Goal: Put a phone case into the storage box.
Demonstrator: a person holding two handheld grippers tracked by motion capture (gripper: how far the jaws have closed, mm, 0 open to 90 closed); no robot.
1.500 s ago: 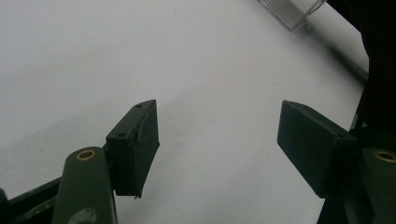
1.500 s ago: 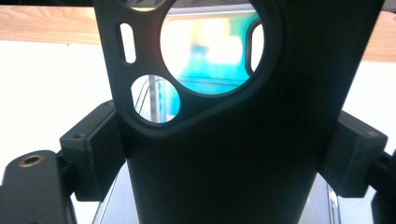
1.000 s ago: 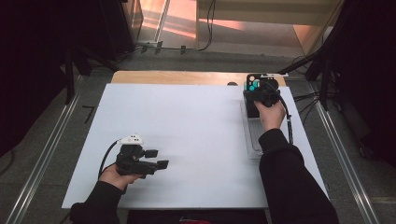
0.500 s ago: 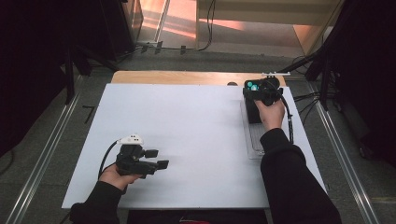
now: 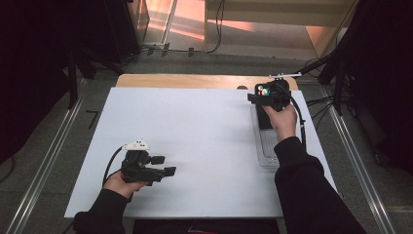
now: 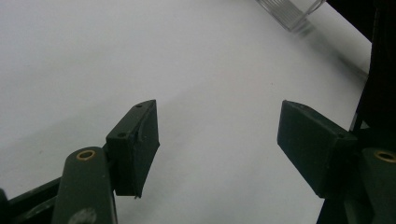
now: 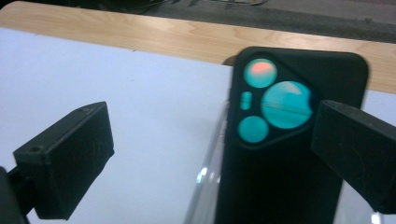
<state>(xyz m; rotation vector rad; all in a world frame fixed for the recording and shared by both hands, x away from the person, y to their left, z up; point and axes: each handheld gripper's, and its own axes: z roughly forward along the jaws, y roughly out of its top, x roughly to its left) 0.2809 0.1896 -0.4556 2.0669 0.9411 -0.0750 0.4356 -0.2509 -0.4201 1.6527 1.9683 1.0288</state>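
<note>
Hovering wide open over the phone (image 7: 289, 140) in its clear tray (image 5: 267, 146), the right hand-held gripper (image 7: 219, 154) could knock the phone against the tray wall when closing; the left hand-held gripper (image 6: 217, 144), far from the tray, gapes wide too.

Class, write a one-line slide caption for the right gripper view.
Open right tongs hover over a black phone lying camera-side up in a clear tray.

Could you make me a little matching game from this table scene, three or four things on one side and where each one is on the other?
Things:
1. phone
2. left gripper
3. clear tray
4. wooden strip

Places:
A. far edge of the table
B. near left of the white sheet
C. lying in the tray, lenses up
D. right side of the sheet

Pairs: 1-C, 2-B, 3-D, 4-A
</note>
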